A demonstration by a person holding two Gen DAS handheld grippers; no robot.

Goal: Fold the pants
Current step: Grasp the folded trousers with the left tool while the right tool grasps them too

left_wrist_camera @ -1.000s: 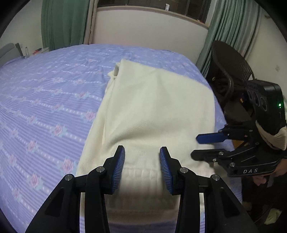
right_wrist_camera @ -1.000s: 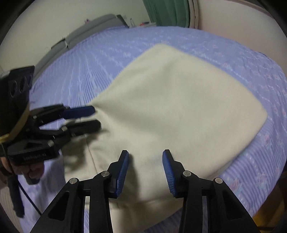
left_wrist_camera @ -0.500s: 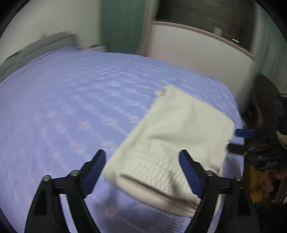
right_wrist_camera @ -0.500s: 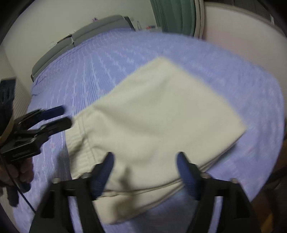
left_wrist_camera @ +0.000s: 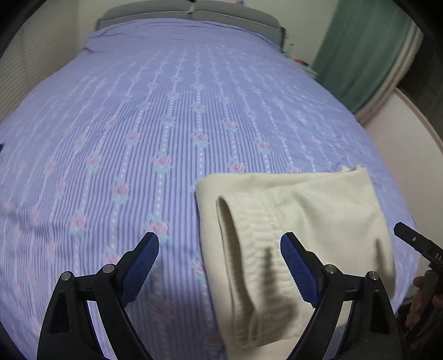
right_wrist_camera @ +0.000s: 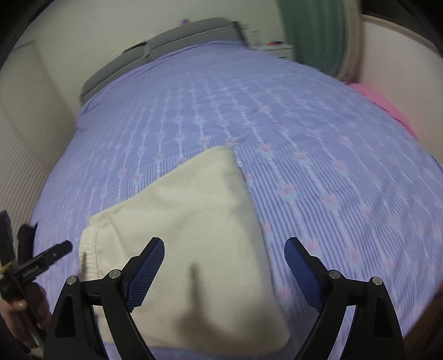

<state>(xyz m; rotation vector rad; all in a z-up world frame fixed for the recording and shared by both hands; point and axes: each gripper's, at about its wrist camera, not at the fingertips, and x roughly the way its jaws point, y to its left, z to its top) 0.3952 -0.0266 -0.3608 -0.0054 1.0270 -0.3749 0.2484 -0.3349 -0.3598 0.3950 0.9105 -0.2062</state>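
Jaws first: left gripper (left_wrist_camera: 218,265) stands wide w/ nothing clamped, blue pads clear of cloth; right gripper (right_wrist_camera: 224,270) is opening wider, also w/ nothing between the pads, only cloth lying below them. Pants (left_wrist_camera: 293,235) are the landmark: cream knit, folded into a compact stack on the bed (left_wrist_camera: 166,124), near its close edge. Left gripper hangs over the pants' ribbed waistband end, w/ a rolled layer gaping open on the side toward bare sheet. Right gripper hangs over the pants' smooth flat side; the far corner points up the bed. Judgement: fold looks nearly done, release step in hand. To do it well, lift both grippers straight off w/o snagging the knit, then check the gaping layer, maybe press it flat so edges line up. Containers: none visible, nothing stored in anything. Beyond the pants, headboard (left_wrist_camera: 193,11) and green curtain (left_wrist_camera: 368,49) sit well away.
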